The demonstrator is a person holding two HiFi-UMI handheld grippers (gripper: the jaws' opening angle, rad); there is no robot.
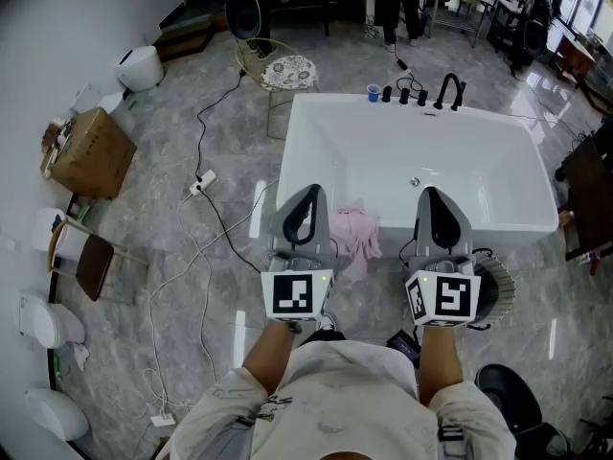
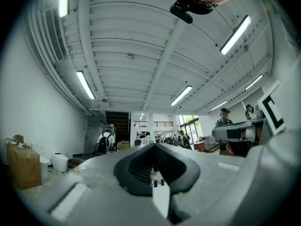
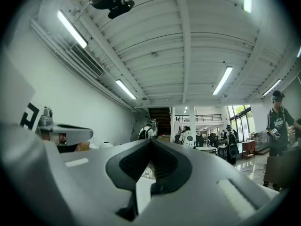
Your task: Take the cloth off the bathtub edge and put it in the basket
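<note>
Pink crumpled cloth [image 1: 355, 231] — draped, glossy white bathtub [image 1: 479, 161]

Left tongs [image 1: 307, 195] and right tongs [image 1: 432, 197] both closed, empty.

The cloth [image 1: 355, 233] drapes the near edge of the bathtub [image 1: 479, 175]; what seems a basket [image 1: 496, 293] stands rightward.

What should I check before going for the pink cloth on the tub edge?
1. Cloth lying on bathtub rim, between the tools: ok.
2. Left tool open: not ok, jaws together.
3. Right tool open: not ok, jaws together.
4. Tools aimed at cloth: not ok, both gripper views look above it.
5. Basket located: ok, beside the right tool.
6. Basket has room: cannot tell, mostly hidden.
</note>
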